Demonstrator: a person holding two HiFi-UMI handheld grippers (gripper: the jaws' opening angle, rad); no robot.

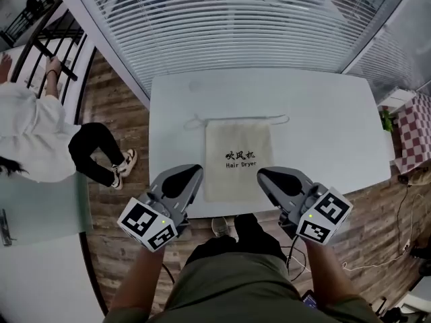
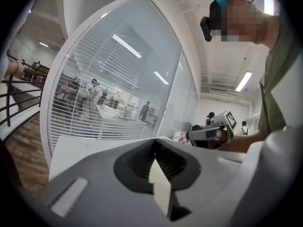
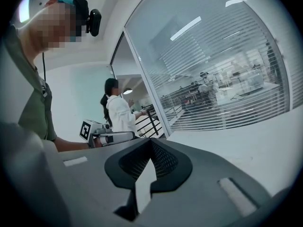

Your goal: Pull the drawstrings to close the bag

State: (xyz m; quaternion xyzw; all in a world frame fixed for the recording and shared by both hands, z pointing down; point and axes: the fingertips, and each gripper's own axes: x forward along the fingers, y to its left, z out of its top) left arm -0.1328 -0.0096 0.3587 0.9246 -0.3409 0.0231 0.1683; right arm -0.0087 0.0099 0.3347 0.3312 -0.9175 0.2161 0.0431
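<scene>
A beige drawstring bag with black print lies flat on the white table, its mouth at the far end. Its thin cords stick out to either side at the top, one to the left and one to the right. My left gripper hovers at the bag's near left corner and my right gripper at its near right corner. Both are above the table's front edge and touch nothing. In each gripper view the jaws meet in a closed seam, left and right, with nothing between them.
A glass wall with white blinds runs behind the table. A person in a white top is at the left beside a black railing. A red checkered object and cables lie on the wood floor at the right.
</scene>
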